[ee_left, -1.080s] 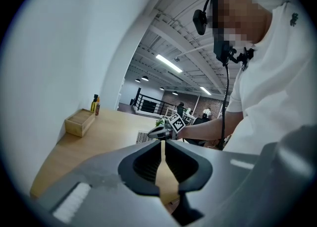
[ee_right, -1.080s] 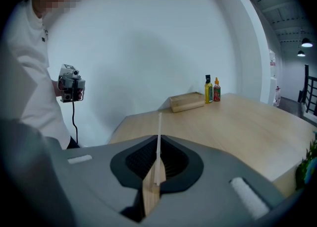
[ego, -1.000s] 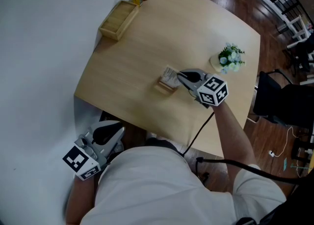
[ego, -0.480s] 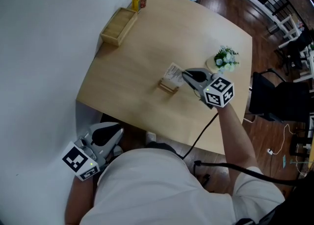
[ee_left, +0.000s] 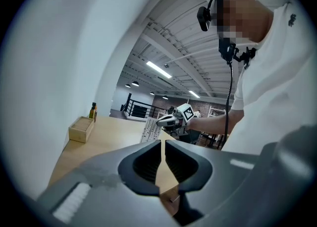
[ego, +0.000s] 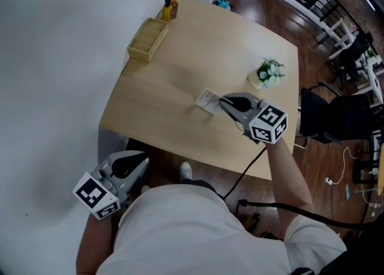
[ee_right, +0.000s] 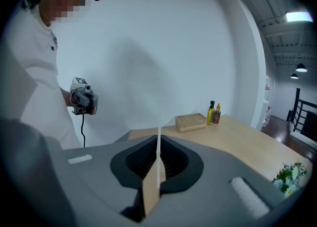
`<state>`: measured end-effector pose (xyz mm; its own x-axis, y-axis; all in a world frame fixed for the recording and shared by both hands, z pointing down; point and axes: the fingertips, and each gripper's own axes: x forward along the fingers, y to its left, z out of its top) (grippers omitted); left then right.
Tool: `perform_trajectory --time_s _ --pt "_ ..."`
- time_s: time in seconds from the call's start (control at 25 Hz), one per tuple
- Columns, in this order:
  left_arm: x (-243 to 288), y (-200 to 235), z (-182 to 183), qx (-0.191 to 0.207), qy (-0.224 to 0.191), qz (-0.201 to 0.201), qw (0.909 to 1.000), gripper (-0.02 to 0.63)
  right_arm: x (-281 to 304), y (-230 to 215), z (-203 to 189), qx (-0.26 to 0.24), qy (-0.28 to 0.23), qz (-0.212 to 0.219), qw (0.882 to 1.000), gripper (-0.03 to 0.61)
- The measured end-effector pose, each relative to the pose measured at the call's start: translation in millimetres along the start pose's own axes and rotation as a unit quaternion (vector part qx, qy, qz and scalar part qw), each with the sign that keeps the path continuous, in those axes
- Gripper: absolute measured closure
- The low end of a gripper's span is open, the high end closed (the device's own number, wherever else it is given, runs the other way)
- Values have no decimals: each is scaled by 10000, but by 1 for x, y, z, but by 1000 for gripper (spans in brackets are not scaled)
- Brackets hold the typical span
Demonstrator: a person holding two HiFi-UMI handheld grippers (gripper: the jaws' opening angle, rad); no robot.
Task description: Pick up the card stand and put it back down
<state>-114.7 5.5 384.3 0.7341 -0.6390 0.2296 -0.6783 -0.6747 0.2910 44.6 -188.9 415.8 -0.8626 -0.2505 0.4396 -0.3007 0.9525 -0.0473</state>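
Observation:
The card stand (ego: 208,100), a clear card holder on a small wooden base, hangs tilted above the light wooden table (ego: 180,57). My right gripper (ego: 220,100) is shut on it from the right. In the right gripper view the clear sheet and the wooden base (ee_right: 150,191) sit edge-on between the jaws of the right gripper (ee_right: 158,169). My left gripper (ego: 143,162) hangs low beside the person's body, off the table's near edge, jaws together and empty. From the left gripper (ee_left: 163,144) view, the card stand (ee_left: 150,129) shows held off the table.
A wooden box (ego: 147,40) lies at the table's far left edge, with two small bottles (ego: 170,8) behind it. A small pot of flowers (ego: 266,72) stands at the right side. A black chair (ego: 333,117) is beyond the table's right edge; a white wall runs along the left.
The right gripper has risen with the card stand, which stood on the table a second ago and now hangs tilted above it. The left gripper has shifted only slightly.

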Motion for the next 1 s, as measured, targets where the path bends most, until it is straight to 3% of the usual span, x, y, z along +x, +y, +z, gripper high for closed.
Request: perform_trajectory --time_s 0.44,1.0 --pt "-64 -19 -16 190 -68 -187 9996 583 -25 130 26 26 -173 -83 9998 558" --pt "-109 -45 -40 210 -102 -415 9989 583 -61 274 13 233 -134 60 9996 558"
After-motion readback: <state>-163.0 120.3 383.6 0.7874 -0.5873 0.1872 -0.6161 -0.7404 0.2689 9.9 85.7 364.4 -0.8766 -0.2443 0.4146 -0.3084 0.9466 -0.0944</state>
